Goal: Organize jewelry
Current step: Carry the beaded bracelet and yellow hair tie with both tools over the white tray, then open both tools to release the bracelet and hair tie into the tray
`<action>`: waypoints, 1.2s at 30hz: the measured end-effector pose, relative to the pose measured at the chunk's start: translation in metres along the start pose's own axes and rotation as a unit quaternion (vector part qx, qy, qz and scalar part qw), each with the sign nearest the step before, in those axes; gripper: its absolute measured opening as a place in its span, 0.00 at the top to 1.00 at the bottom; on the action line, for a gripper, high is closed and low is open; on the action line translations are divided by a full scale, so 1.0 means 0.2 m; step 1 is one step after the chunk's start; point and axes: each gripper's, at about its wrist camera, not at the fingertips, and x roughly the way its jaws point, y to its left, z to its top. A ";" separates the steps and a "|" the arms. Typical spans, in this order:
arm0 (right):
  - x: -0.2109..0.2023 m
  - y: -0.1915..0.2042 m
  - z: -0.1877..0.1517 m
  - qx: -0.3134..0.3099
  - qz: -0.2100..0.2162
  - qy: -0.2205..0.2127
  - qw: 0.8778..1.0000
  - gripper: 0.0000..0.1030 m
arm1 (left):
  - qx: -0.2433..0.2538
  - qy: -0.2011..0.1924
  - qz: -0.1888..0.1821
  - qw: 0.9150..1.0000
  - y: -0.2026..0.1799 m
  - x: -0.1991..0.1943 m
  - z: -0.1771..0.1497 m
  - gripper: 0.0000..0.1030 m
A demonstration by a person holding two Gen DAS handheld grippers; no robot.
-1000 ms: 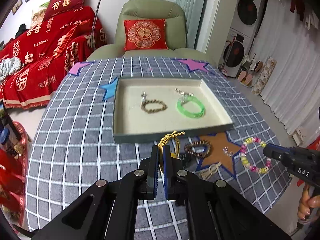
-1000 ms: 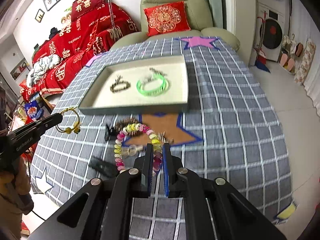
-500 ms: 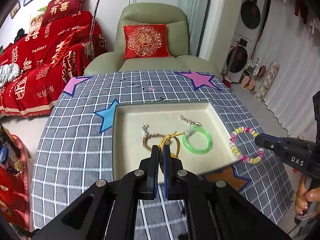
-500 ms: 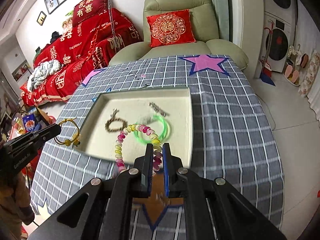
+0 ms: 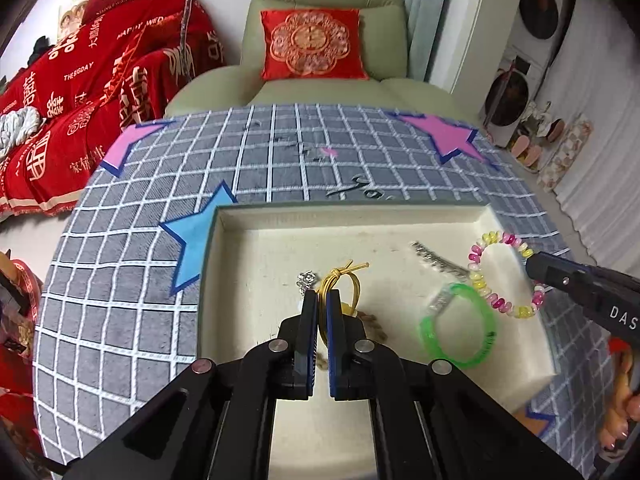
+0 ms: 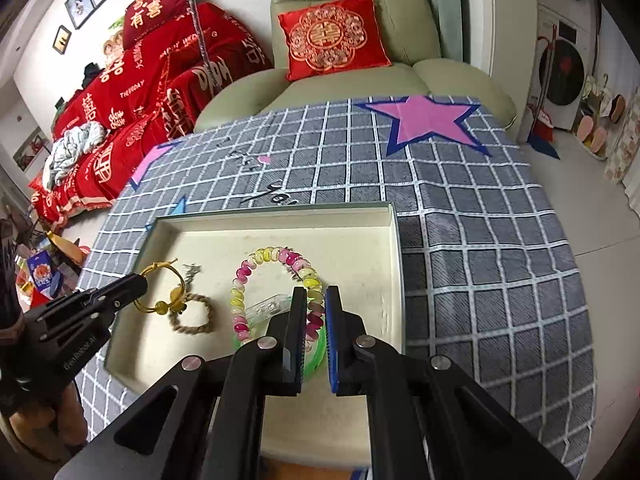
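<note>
A cream-lined tray [image 5: 352, 216] [image 6: 272, 224] lies on the checked cloth. My left gripper [image 5: 321, 298] is shut on a yellow cord bracelet [image 5: 346, 280] and holds it above the tray's middle; it also shows in the right wrist view [image 6: 162, 288]. My right gripper [image 6: 316, 296] is shut on a pink and yellow bead bracelet [image 6: 272, 276], held above the tray's right part; it also shows in the left wrist view [image 5: 500, 276]. In the tray lie a green bangle [image 5: 458, 330], a brown rope bracelet [image 6: 192, 316] and a silver chain [image 5: 438, 258].
A grey checked cloth [image 5: 120, 280] with blue [image 5: 196, 236] and pink stars [image 6: 428, 120] covers the table. A green armchair with a red cushion [image 5: 316, 44] stands behind it. A red-covered sofa [image 6: 140, 88] is at the left, a washing machine [image 6: 564, 72] at the right.
Both grippers have moved forward and down over the tray with their bracelets. The tray now fills more of both views.
</note>
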 end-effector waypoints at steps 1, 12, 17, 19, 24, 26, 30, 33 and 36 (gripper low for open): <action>0.02 0.00 0.00 0.001 0.000 0.002 1.000 0.91 | 0.004 0.004 0.004 1.000 0.00 0.03 0.00 0.88; 0.24 -0.01 -0.04 0.002 -0.005 0.031 1.000 0.91 | 0.020 0.023 0.044 0.999 -0.01 0.16 -0.01 0.88; 0.26 0.01 -0.06 -0.007 -0.010 0.034 0.999 0.90 | 0.032 0.031 0.061 0.997 -0.03 0.19 -0.03 0.88; 0.26 0.02 -0.06 -0.011 -0.014 0.033 0.999 0.90 | 0.034 0.035 0.061 0.997 -0.03 0.19 -0.03 0.88; 0.26 0.02 -0.06 -0.007 -0.008 0.039 0.999 0.90 | 0.040 0.035 0.067 0.996 -0.06 0.18 -0.04 0.88; 0.26 0.02 -0.06 -0.003 -0.004 0.040 0.999 0.90 | 0.046 0.034 0.070 0.996 -0.07 0.17 -0.04 0.88; 0.22 0.02 -0.05 -0.003 0.006 0.031 0.999 0.84 | 0.046 0.031 0.072 0.996 -0.07 0.15 -0.04 0.88; 0.17 0.02 -0.05 0.001 0.010 0.019 1.000 0.47 | 0.044 0.028 0.075 0.996 -0.08 0.13 -0.03 0.88; 0.13 0.02 -0.04 0.003 0.015 0.010 1.000 0.45 | 0.035 0.025 0.068 0.997 -0.07 0.11 -0.03 0.88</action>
